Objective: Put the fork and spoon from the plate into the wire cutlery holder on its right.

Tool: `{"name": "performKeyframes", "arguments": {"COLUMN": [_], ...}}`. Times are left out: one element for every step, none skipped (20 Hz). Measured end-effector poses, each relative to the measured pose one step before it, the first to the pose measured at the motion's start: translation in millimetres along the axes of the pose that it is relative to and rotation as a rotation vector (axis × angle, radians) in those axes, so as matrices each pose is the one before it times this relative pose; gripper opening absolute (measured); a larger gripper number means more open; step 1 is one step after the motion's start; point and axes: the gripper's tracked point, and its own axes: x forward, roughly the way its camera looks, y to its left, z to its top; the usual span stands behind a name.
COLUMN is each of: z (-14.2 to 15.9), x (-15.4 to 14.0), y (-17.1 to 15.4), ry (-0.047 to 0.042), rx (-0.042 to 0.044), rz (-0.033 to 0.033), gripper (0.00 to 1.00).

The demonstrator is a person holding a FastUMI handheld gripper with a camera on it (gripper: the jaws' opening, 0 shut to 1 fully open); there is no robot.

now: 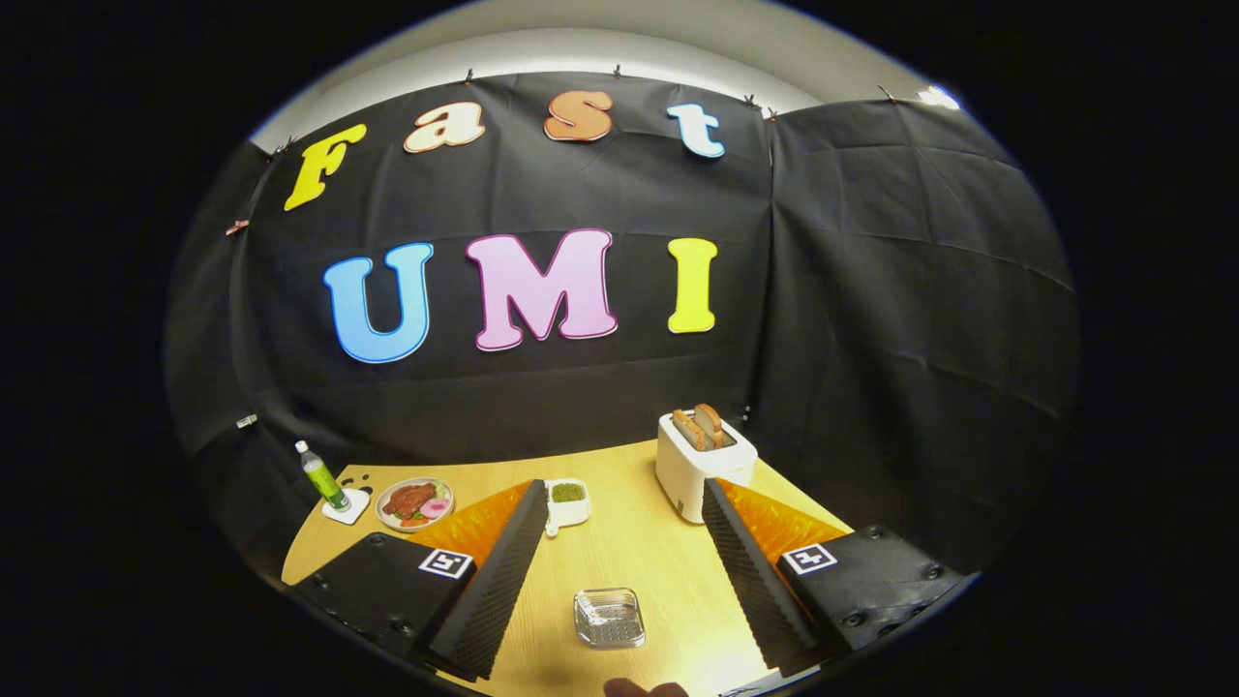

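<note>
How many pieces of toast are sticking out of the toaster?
2: both toast slices stand side by side in the slots on top of the white toaster, beyond the open claw. Anything deeper inside is hidden.

No readable writing on the objects

Each side of the hand-held gripper [619, 571] carried a square black-and-white marker tag [445, 562], a coded pattern, not words. The label on the green bottle [323, 479] was too small to read.
</note>
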Motion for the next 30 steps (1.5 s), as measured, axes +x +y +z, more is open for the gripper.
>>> {"name": "performKeyframes", "arguments": {"z": [-1.64, -3.30, -3.64, -3.04, -3.93, -5.96, -7.74, -6.90, -9.61, -10.38, -8.73, -9.32, -9.04, -9.75, -11.71, -14.35, -10.86, -8.78, -7.23, -9.25, -8.54, -9.22, -8.38, -8.07, -8.38, -9.37, -9.00, -7.23, -5.85, -7.05], "x": [1.35, 1.51, 1.87, 2.04, 2.82, 3.46, 3.56, 4.55, 4.25, 4.99, 3.86, 3.66, 4.73, 6.61, 6.94, 5.52, 6.04, 7.24, 8.37, 8.76, 9.65, 12.38, 12.75, 13.08, 11.75, 13.71, 12.00, 10.94, 9.17, 8.99], "y": [5.04, 5.32, 5.70, 6.56, 7.65, 8.31, 10.83, 12.86, 10.91, 12.90, 12.99, 12.65, 11.85, 13.78, 13.15, 13.43, 11.40, 12.00, 10.45, 10.10, 9.39, 9.24, 7.05, 6.43, 5.03, 4.75, 4.13, 3.08, 1.43, -0.45], "ry": [0.00623, 0.01329, 0.01287, 0.01226, 0.01395, 0.02117, 0.02337, 0.02464, 0.03497, 0.03452, 0.03192, 0.03098, 0.02991, 0.02920, 0.03989, 0.04945, 0.04105, 0.02475, 0.02687, 0.02810, 0.02820, 0.03144, 0.02982, 0.03337, 0.02962, 0.03344, 0.03957, 0.03231, 0.03106, 0.02879], "rx": [-0.00514, -0.00512, -0.00377, -0.00391, -0.00736, -0.00752, -0.00346, -0.01160, -0.02134, -0.02074, -0.01537, -0.01313, -0.01232, -0.01328, -0.01724, -0.01872, -0.01218, -0.00872, -0.01141, -0.01334, -0.01353, -0.01221, -0.01280, -0.01458, -0.00961, -0.00879, -0.00756, -0.00377, -0.00200, -0.00031], "rz": [0.00891, 0.00979, 0.01108, 0.01324, 0.01477, 0.01418, 0.02304, 0.02556, 0.02046, 0.03017, 0.03188, 0.02779, 0.02635, 0.02530, 0.02983, 0.02771, 0.02632, 0.02152, 0.02187, 0.01712, 0.01290, 0.01175, 0.00700, 0.00324, 0.00342, 0.00374, 0.00495, 0.00492, 0.00029, -0.00520], "gripper": [1.00, 1.00, 1.00, 1.00, 1.00, 1.00, 1.00, 1.00, 1.00, 1.00, 1.00, 1.00, 1.00, 1.00, 1.00, 1.00, 1.00, 1.00, 1.00, 1.00, 1.00, 1.00, 1.00, 1.00, 1.00, 1.00, 1.00, 1.00, 0.99, 0.99]}}
